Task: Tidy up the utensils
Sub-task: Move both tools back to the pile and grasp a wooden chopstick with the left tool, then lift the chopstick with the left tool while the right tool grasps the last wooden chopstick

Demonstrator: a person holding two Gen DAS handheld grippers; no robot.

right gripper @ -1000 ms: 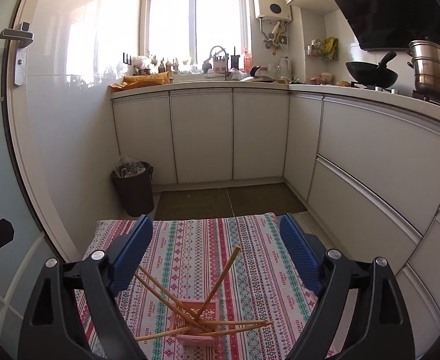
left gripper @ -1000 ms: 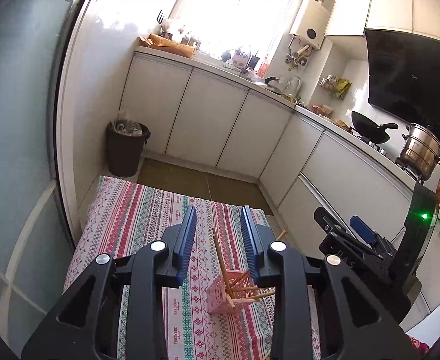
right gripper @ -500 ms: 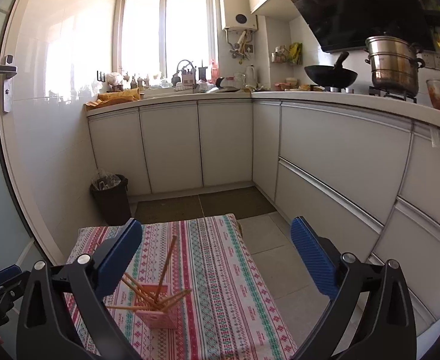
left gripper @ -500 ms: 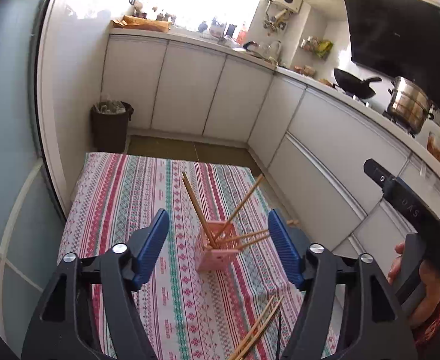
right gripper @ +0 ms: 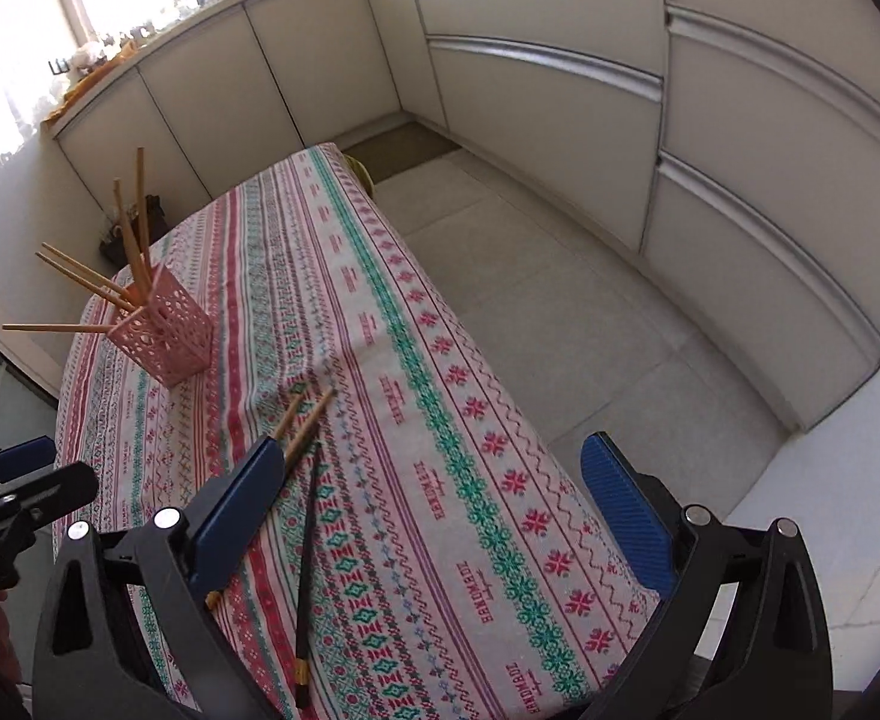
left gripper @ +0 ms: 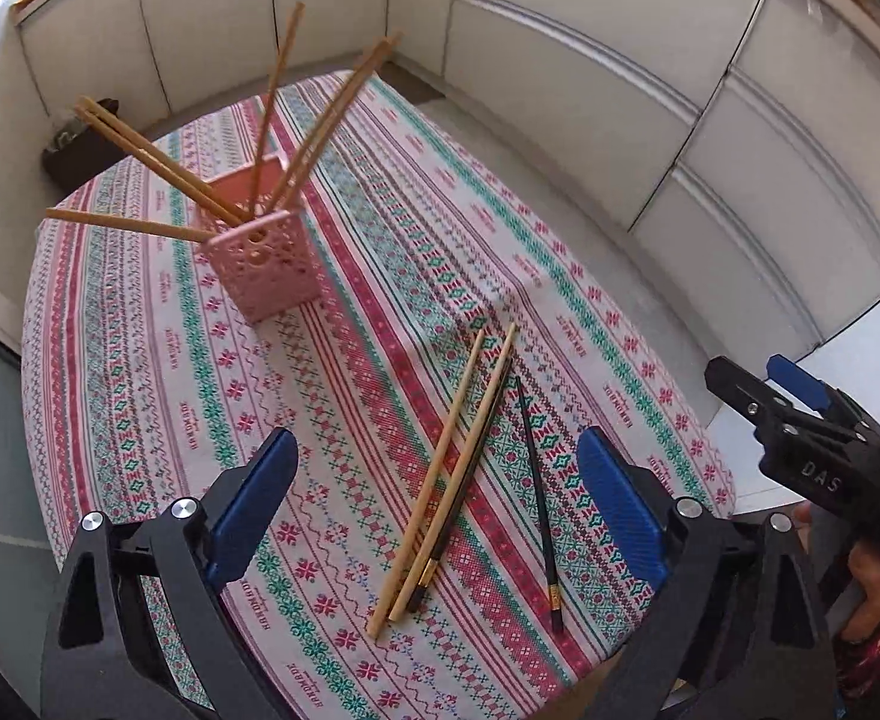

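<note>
Both tongs [left gripper: 434, 510] dropped over loose chopsticks [left gripper: 445, 474] lying tips-away.

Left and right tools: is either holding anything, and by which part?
Nothing is held. The left tool and right tool are both open above the loose chopsticks on the table.

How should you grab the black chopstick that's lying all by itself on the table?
Probably best to grip the lone black chopstick near its middle, coming straight down from above. It lies flat on the tablecloth, slightly apart from the other loose chopsticks, so the fingers can close across its thin width. The open left gripper hovers nearby.
</note>
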